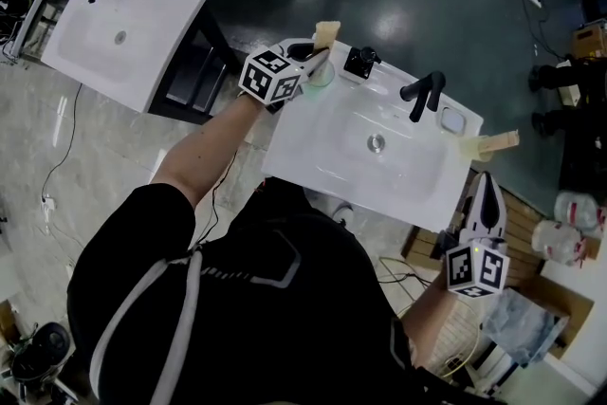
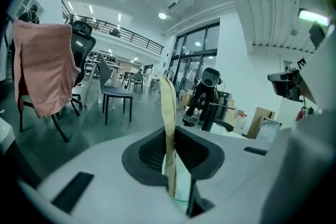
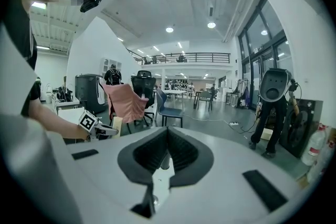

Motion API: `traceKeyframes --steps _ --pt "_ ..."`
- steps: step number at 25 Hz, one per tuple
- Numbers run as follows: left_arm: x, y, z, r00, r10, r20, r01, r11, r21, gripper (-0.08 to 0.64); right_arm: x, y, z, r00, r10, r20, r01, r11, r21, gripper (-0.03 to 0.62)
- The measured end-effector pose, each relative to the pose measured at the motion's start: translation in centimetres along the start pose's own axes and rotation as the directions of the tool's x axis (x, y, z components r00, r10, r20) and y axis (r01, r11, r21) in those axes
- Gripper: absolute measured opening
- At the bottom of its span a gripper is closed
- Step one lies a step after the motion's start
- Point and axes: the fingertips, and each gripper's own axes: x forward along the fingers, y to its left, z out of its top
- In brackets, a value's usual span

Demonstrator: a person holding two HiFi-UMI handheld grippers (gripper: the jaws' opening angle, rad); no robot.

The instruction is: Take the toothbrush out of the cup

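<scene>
Left claw (image 2: 169,136) clamped on upright toothbrush (image 2: 167,102) above cup (image 1: 321,74), right claw (image 3: 165,136) closed, empty

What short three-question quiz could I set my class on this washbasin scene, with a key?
1. Multiple choice: what stands between the jaws of the left tool?
A. a sponge
B. the toothbrush
C. a razor
2. True or false: the jaws of the right tool are together, with nothing gripped between them.
3. Fill in: the lower end of the toothbrush sits in the ____.

Key: 1 B; 2 true; 3 cup.
</scene>
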Motion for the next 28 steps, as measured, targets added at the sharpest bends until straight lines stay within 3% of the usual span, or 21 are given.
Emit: traceKeyframes --steps 9,17,28 --pt "-2.2 -1.3 3.5 0.998 0.009 0.062 -0.01 1.0 0.016 0.041 -0.7 -0.1 2.2 1.0 0.018 0.021 -0.018 1.0 -0.005 0.005" --pt "-5.0 -4.4 9.2 0.985 0.016 0.169 -0.028 0.997 0.071 0.04 -0.7 -1.7 4.1 0.995 0.01 0.096 -0.011 1.0 0.007 0.005" --pt "-8.3 -8.1 13.4 0.967 0.048 0.252 -0.058 0.998 0.031 0.035 -1.6 -4.9 4.9 0.986 -0.06 0.153 0.052 0.997 0.06 0.005"
